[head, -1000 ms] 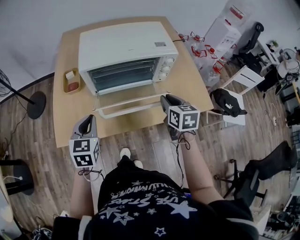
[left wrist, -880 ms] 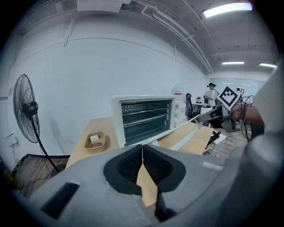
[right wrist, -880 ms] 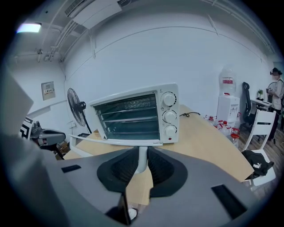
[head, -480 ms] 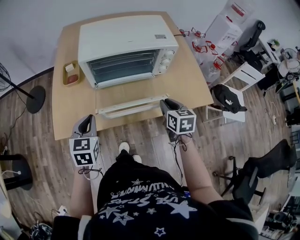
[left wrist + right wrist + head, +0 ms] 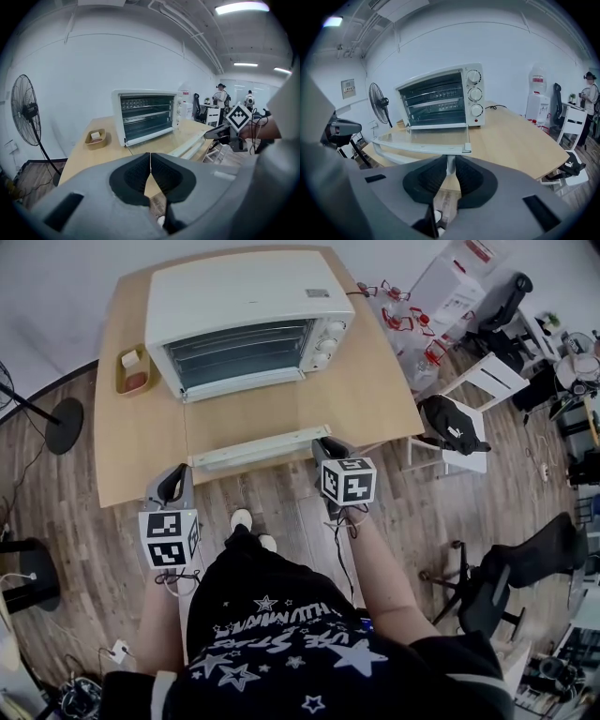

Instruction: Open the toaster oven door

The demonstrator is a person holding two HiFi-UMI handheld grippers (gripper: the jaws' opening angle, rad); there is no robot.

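White oven (image 5: 239, 320) stands along the table's (image 5: 375, 395) back edge. Its glass door (image 5: 246, 418) lies swung down flat, reaching to the front edge. The right gripper (image 5: 450, 169) is clamped on the right end of the door's handle (image 5: 397, 156), with the white end post pinched between its pads. The left gripper (image 5: 150, 169) hangs just off the front edge near the left corner, its jaws pressed together with nothing between them. A small tray (image 5: 132, 371) sits by the left edge, beside the oven.
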